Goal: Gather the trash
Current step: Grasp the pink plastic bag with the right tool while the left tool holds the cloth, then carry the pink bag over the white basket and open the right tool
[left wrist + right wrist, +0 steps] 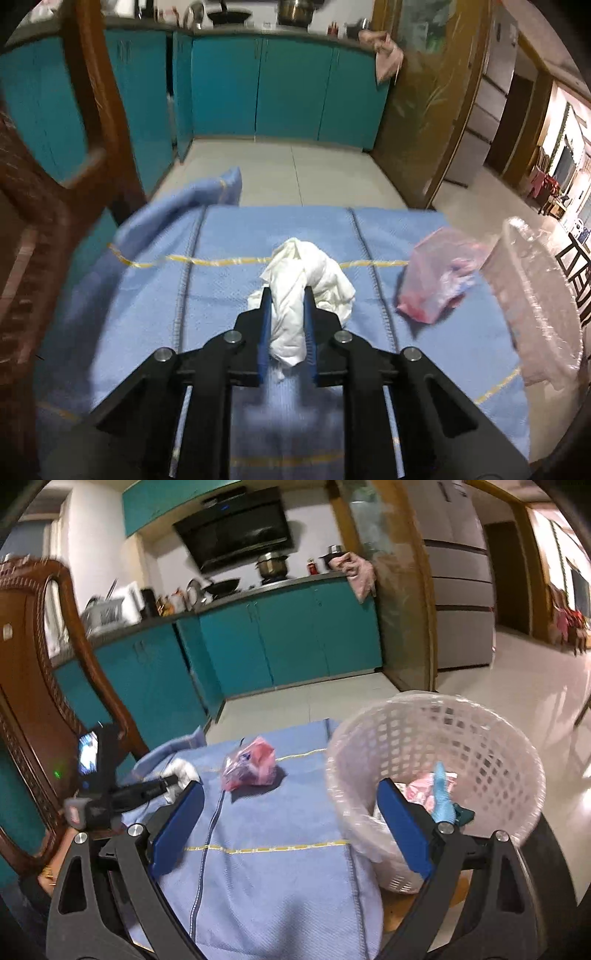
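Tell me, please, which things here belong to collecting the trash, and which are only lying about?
Belong to the job:
- white crumpled tissue, pinched in the left gripper
- pink plastic bag on the blue cloth
- white basket with trash inside
- right gripper, open and empty

Only lying about:
- blue cloth
- wooden chair
- pot on the counter

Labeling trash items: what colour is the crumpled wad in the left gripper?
White crumpled wad; clearest in the left wrist view.
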The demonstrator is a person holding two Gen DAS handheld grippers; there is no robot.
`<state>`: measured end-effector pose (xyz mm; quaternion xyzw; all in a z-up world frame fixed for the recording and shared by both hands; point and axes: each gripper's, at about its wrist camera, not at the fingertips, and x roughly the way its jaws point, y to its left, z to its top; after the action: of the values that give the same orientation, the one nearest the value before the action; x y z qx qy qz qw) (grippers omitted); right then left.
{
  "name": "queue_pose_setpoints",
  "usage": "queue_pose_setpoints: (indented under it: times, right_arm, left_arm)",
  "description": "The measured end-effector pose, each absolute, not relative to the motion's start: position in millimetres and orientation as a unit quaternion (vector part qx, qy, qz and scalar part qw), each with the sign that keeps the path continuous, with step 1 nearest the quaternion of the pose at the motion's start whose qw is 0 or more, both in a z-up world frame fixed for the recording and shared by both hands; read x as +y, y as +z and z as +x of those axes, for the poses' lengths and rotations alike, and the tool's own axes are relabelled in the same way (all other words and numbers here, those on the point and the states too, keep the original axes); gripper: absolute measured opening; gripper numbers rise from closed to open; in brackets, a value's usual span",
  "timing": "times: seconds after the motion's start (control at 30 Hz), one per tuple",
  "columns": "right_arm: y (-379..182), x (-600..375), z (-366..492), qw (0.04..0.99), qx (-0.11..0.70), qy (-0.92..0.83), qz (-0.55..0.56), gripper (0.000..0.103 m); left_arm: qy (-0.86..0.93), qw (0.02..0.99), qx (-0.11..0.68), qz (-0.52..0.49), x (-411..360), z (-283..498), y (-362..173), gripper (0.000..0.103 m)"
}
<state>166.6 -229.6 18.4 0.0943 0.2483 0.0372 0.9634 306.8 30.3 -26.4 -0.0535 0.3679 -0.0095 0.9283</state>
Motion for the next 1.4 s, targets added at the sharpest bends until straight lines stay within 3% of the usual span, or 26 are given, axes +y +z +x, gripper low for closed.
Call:
queue_pose_setpoints:
  times: [0.2,0.47,0.53,0.57,0.7,0.87,1.03,1.4]
  right_arm:
    - [4.3,-194.1,224.8,0.953,0.290,0.056,0.065,0.092]
    - [-19.0,-147.8,335.7,0.926,0.373,0.028,0.049,0.090]
    - [-40.5,-144.1,354.1,0.909,0.413,0.020,0.052,0.076]
    - [-44.8,-143.2,355.5,0.906,0.419,0.021,0.051,0.054]
    - [-28.6,-144.6,315.8,0.919,0.387,0.054,0.054,0.045]
    - [18.4,-152.6,202.7,0.937,0.326,0.118,0.033,0.045]
    - [29.1,-174.2,128.2,0.954,0.281,0.100,0.020,0.045]
    - [25.4,-188.8,118.7,0.956,0.275,0.093,0.030,0.045]
  left_arm:
    - [-0.003,0.959,0.278,-0.060,24.6,221.2,41.1,0.017]
    - [0.011,0.970,0.235,-0.067,25.3,135.7,46.5,0.017]
    - [0.018,0.970,0.235,-0.066,27.5,134.9,44.5,0.017]
    - [0.018,0.969,0.236,-0.066,29.0,136.6,43.8,0.017]
    - [0.014,0.964,0.256,-0.068,31.2,147.2,38.5,0.017]
    - [0.001,0.961,0.268,-0.060,25.7,155.5,37.2,0.017]
    - [-0.015,0.960,0.275,-0.055,19.0,151.2,34.7,0.017]
    - [-0.015,0.955,0.293,-0.032,8.2,146.1,24.0,0.017]
